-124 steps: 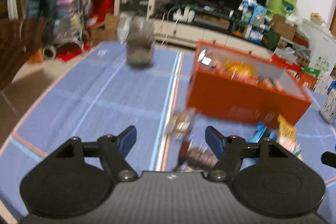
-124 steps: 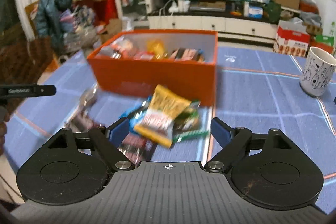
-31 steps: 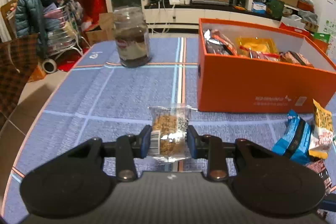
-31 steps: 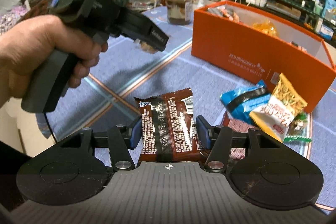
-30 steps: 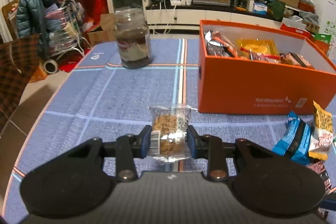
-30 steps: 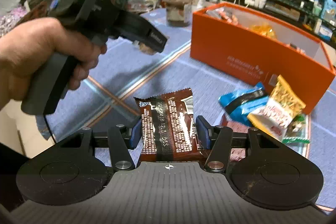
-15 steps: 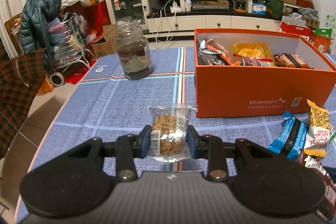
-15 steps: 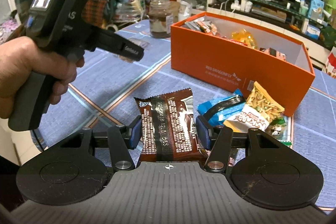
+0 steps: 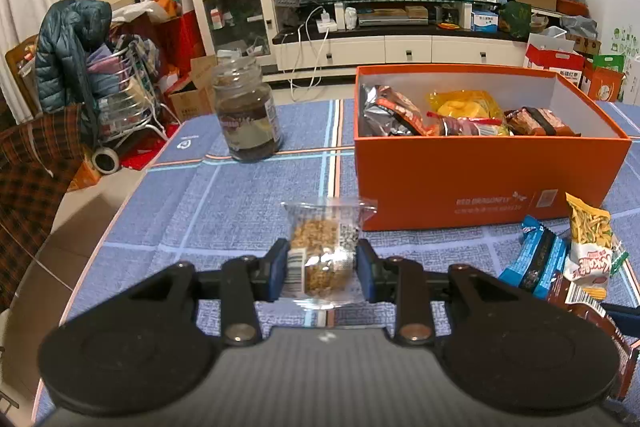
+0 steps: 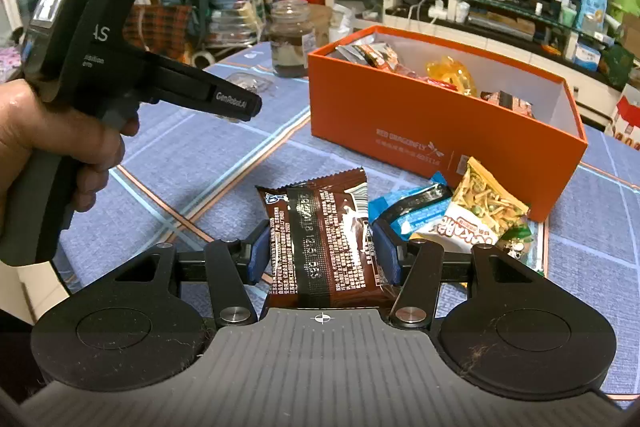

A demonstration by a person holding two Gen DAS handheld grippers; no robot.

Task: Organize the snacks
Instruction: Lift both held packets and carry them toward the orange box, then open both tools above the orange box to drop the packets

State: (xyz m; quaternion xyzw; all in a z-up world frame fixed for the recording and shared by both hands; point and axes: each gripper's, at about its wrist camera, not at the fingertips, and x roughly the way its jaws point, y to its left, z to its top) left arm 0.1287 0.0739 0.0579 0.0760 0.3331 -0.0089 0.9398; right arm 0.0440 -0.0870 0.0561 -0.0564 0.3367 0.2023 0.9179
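Both packets are lifted off the cloth since four seconds back, when both tongs were wide open and empty over the pile; over the last second the grips look unchanged, only the view has swung to face the orange box [image 9: 480, 179] more squarely. I've got the left gripper [image 9: 323, 269] closed on the clear granola packet [image 9: 326, 247], pads pinching its two side edges, packet upright between them. Right gripper [image 10: 323, 251] is closed the same way on the brown chocolate wrapper [image 10: 324, 239], held flat with the print side up. Box sits ahead on the blue tablecloth [image 9: 240, 195], open-topped, already holding several snacks. Loose ones remain on the cloth just in front of it: blue packet [image 10: 412, 205], yellow chip bag [image 10: 480, 211], something green under that, too hidden to identify. Glass jar [image 9: 248, 119] stands well left of the box, out of the way. I read the step as carry-to-box. Next move needs both packets raised above the near wall, brought over a free patch inside, then released. Left hand [image 10: 60, 143] and its tool sit close to the right one's path, so I'd stagger the drops.
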